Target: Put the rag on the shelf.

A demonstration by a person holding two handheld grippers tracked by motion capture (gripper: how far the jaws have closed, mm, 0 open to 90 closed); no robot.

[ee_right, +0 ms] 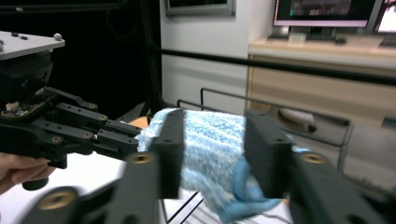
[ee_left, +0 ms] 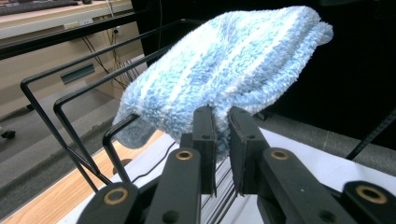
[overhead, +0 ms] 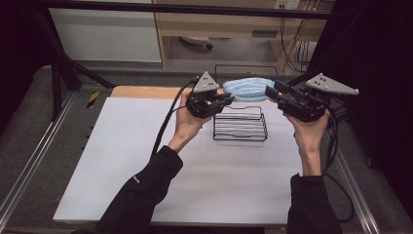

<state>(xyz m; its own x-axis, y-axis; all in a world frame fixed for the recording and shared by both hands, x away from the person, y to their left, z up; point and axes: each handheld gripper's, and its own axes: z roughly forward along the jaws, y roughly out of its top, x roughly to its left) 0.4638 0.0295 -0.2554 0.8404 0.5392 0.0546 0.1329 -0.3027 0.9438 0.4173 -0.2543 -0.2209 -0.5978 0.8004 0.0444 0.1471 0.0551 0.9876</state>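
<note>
Blue towel (overhead: 248, 88) stretched left to right above the wire rack (overhead: 240, 126) at the far surface (overhead: 146, 161), left gripper (overhead: 225, 99) fingers clamped on its left end, right gripper (overhead: 271, 91) fingers parted around its right end.

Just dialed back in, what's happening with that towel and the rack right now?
A person holds a gripper in each hand above the white table, with a folded blue-and-white towel stretched between them over the black wire rack. The left gripper has its jaws pinched on one edge of the towel. The right gripper has the other end between its jaws, but they stand apart and do not clearly press on it. The towel hangs at the rack's upper wires, not yet settled.
</note>
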